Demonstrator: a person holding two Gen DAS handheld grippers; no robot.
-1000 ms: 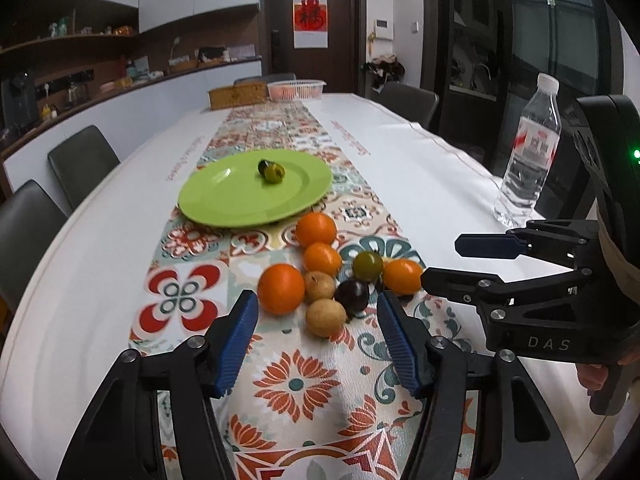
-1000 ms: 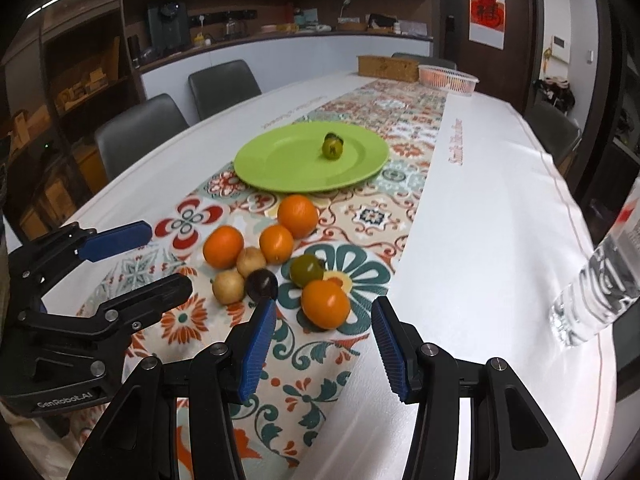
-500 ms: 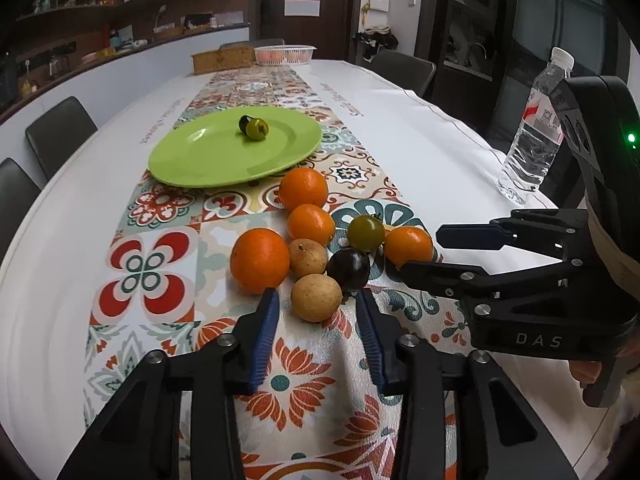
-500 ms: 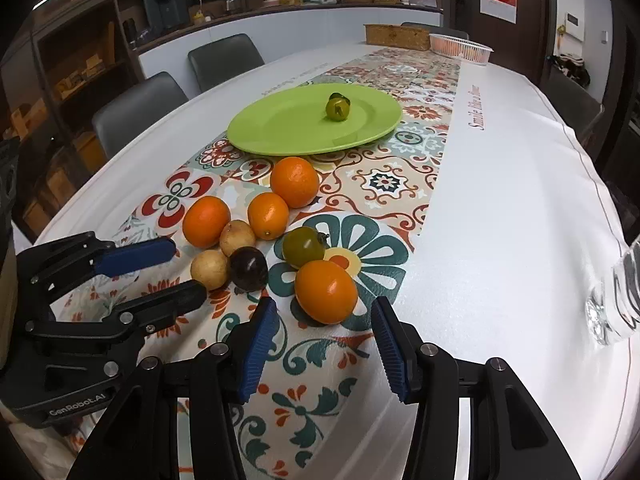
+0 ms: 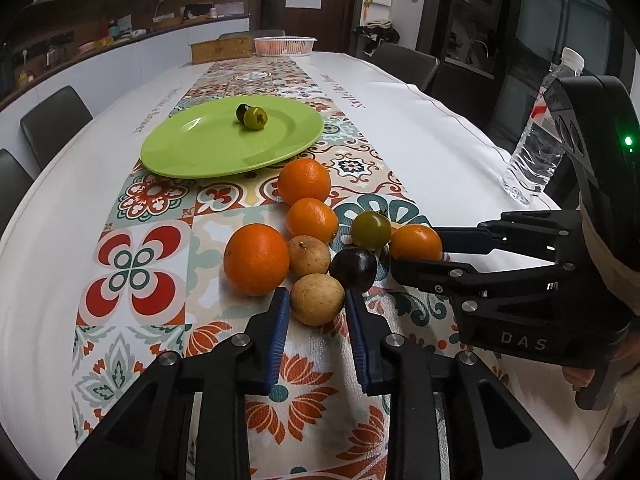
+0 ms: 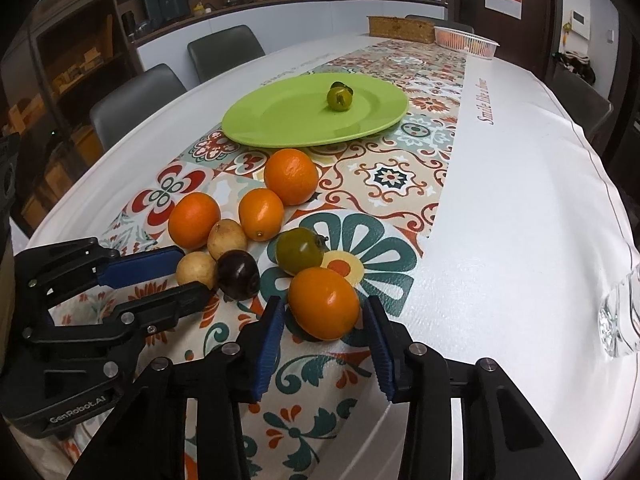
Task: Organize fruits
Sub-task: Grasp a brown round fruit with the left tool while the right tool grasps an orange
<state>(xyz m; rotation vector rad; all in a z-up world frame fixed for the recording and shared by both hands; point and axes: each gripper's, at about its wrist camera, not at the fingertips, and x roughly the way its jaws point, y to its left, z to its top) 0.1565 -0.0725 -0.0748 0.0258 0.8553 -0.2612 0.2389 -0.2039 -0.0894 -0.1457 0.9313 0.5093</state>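
Note:
Several fruits lie clustered on the patterned runner in front of a green plate (image 5: 200, 152) (image 6: 280, 120), which holds a small green fruit (image 5: 255, 118). My left gripper (image 5: 316, 304) (image 6: 192, 276) is shut on the nearest tan round fruit (image 5: 317, 299) (image 6: 196, 268), one blue pad against each side. My right gripper (image 6: 324, 308) (image 5: 418, 252) straddles the near orange (image 6: 323, 309) (image 5: 416, 242). Its jaws are closing, with thin gaps still showing beside the fruit. A dark plum (image 5: 354, 270) and a greenish tomato (image 5: 371, 230) sit between the two grippers.
A water bottle (image 5: 536, 152) (image 6: 618, 320) stands on the white cloth at the right. Three more oranges (image 5: 256, 258) and a second tan fruit (image 5: 309, 256) crowd the left gripper's far side. A basket (image 5: 285, 45) and a wooden box (image 5: 221, 50) are at the far end; chairs line the sides.
Both grippers came down and forward into the fruit cluster. The left jaws narrowed until they met the tan fruit. The right jaws drew in around the near orange.

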